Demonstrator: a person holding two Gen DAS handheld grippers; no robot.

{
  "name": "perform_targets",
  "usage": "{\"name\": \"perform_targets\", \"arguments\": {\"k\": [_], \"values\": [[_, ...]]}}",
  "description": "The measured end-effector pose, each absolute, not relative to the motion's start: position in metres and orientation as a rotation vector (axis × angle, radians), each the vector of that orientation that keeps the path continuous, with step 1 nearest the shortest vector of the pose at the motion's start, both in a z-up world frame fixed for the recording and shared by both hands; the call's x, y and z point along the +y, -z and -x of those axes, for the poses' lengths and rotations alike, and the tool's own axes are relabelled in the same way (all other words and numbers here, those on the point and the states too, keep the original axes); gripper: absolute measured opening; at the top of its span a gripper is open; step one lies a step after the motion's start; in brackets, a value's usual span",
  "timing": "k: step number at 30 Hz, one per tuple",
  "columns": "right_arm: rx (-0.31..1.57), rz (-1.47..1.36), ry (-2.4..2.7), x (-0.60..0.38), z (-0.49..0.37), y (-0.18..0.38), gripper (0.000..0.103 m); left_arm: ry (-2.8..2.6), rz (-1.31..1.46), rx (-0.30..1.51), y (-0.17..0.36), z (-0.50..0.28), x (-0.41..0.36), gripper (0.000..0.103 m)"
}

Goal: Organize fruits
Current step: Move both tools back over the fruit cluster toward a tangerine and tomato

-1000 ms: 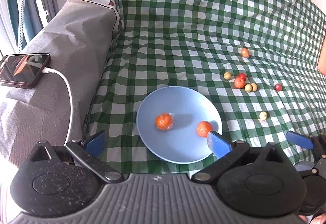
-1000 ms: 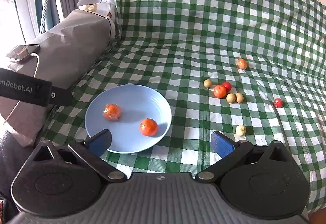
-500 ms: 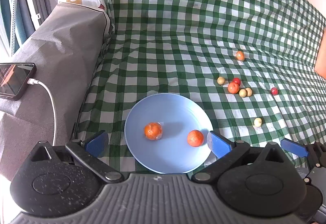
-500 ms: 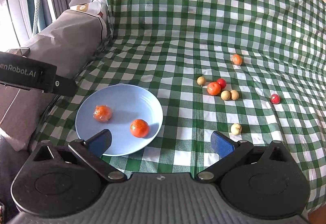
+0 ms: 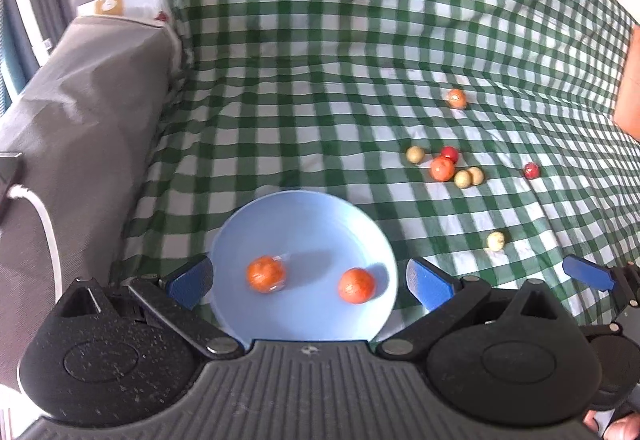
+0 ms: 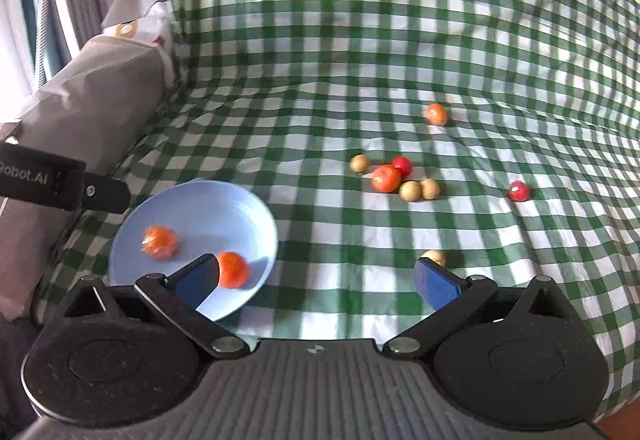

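A light blue plate (image 5: 304, 208) (image 6: 192, 200) lies on the green checked cloth and holds two orange fruits, one in clear wrap (image 5: 265, 273) (image 6: 160, 241) and one bare (image 5: 356, 285) (image 6: 234, 269). More small fruits lie loose on the cloth: a far orange one (image 5: 456, 98) (image 6: 435, 113), a cluster of orange, red and tan ones (image 5: 442, 168) (image 6: 386, 178), a lone red one (image 5: 531, 170) (image 6: 518, 191) and a lone tan one (image 5: 495, 240) (image 6: 434, 257). My left gripper (image 5: 308, 282) is open and empty over the plate's near edge. My right gripper (image 6: 316, 278) is open and empty above the cloth right of the plate.
A grey cushioned armrest (image 5: 80, 112) (image 6: 92, 96) runs along the left, with a phone's corner (image 5: 10, 168) and its white cable (image 5: 44, 228) on it. An orange object (image 5: 630, 88) shows at the right edge. The right gripper's blue finger (image 5: 588, 274) shows in the left wrist view.
Both grippers have moved forward and to the right. The plate and fruits sit lower and further left in both views. Nothing was picked up.
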State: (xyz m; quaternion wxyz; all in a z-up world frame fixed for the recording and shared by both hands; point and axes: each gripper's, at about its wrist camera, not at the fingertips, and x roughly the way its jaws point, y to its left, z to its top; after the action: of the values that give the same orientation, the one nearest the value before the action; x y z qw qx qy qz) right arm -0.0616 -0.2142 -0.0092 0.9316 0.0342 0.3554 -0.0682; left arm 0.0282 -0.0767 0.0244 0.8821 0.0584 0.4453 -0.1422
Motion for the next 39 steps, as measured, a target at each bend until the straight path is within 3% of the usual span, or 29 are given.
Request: {"name": "perform_targets", "arguments": {"k": [11,26,39], "values": [[0.708,-0.100,0.339,-0.316,0.044,0.033,0.102,0.424,-0.157,0.962,0.008,-0.073,-0.169,0.103],[0.700,-0.215,0.580,-0.483,-0.056,0.108,0.102,0.353,0.028,1.093,0.097,-0.210,-0.264,0.103],[0.739,-0.174,0.564,-0.500,-0.099,0.147,0.100,0.319,-0.052,1.148,0.136,-0.225,-0.299,0.100]]}}
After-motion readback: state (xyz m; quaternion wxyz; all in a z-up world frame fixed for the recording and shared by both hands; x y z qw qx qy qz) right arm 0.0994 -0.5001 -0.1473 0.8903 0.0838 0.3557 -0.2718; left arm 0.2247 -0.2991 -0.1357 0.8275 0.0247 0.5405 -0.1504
